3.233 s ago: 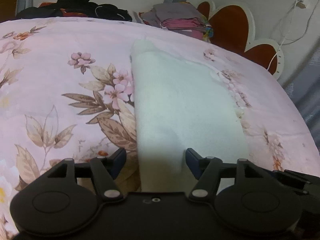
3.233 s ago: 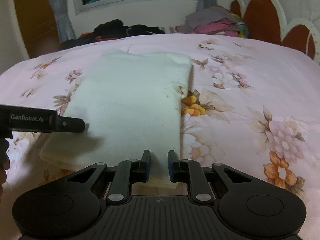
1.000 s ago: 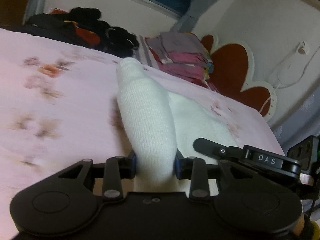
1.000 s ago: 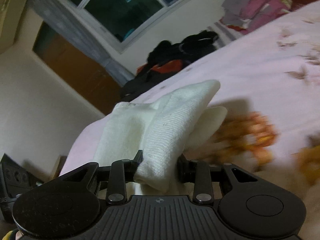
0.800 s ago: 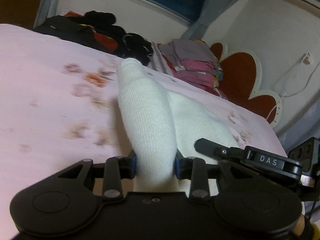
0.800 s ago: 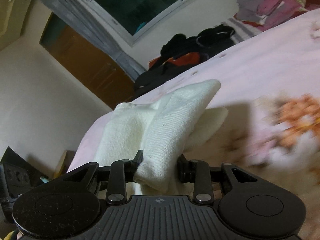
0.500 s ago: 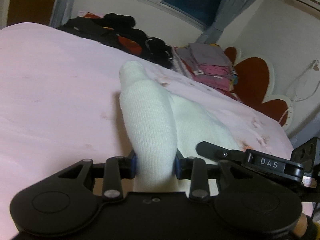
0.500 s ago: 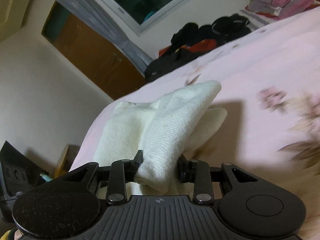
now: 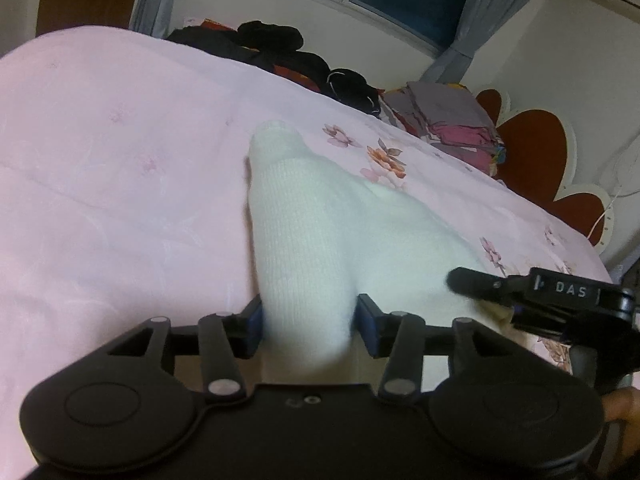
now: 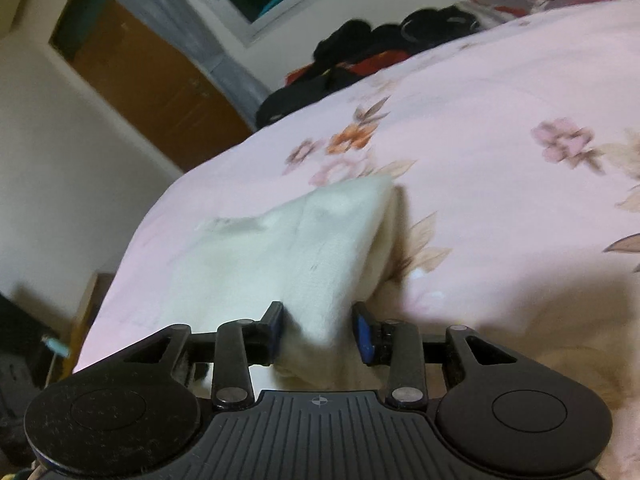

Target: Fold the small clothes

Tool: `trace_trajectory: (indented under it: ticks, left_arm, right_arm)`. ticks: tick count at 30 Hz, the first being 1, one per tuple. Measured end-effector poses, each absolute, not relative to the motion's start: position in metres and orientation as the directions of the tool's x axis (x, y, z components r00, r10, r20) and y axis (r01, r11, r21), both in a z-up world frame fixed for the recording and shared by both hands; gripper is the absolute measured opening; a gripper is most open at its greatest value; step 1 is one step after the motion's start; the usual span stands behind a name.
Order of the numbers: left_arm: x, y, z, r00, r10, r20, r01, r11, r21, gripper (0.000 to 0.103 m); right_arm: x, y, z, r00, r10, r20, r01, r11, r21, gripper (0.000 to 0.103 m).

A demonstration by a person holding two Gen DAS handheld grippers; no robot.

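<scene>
A folded white knit garment (image 9: 320,240) is held over the pink floral bedspread (image 9: 100,180). My left gripper (image 9: 309,322) is shut on its near edge, the cloth bulging between the blue pads. My right gripper (image 10: 320,330) is shut on the same garment (image 10: 312,248) at its other near corner. The right gripper's finger also shows at the right of the left wrist view (image 9: 520,286). The garment's far end droops toward the bedspread (image 10: 500,200).
A pile of dark clothes (image 9: 280,52) and a stack of folded clothes (image 9: 448,120) lie at the far edge of the bed. A red scalloped headboard (image 9: 532,148) stands at the right. A wooden door (image 10: 140,80) and the bed's left edge show in the right wrist view.
Both grippers have carried the garment leftward across the bed, from the flowered part onto the plainer pink part. It now sits lower, nearer the bedspread.
</scene>
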State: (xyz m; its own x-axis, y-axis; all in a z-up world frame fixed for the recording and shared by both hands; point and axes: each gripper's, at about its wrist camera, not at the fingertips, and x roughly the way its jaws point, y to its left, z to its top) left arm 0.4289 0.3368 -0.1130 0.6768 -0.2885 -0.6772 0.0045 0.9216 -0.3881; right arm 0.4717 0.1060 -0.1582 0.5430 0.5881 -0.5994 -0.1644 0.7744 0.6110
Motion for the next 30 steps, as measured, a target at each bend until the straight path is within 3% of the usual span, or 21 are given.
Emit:
trace_trajectory:
  ticks: [5,12,20,25,30]
  left_arm:
    - [0.419,0.333,-0.097,0.711,-0.229,-0.664,-0.004,0.944,-0.330,0.045]
    - [0.426,0.330,-0.078,0.762,-0.208,-0.613,0.015,0.952,-0.305,0.045]
    - [0.456,0.322,-0.102,0.713,-0.184,-0.676,-0.024,0.958,-0.286,0.046]
    - [0.451,0.325,-0.098,0.710,-0.182,-0.680,-0.022,0.960,-0.279,0.047]
    - [0.433,0.333,-0.091,0.713,-0.191,-0.675,-0.018,0.957,-0.290,0.048]
  right_arm:
    - [0.457,0.122,-0.134,0.598,0.500,-0.626,-0.233,0.856,0.461,0.037]
    - [0.469,0.130,-0.135,0.595,0.480,-0.645,-0.218,0.868,0.446,0.037]
    - [0.494,0.155,-0.154,0.618,0.376,-0.690,-0.238,0.926,0.292,0.037]
    - [0.495,0.151,-0.157,0.615,0.373,-0.695,-0.229,0.928,0.295,0.037]
    - [0.467,0.139,-0.126,0.656,0.404,-0.637,-0.265,0.914,0.307,0.037]
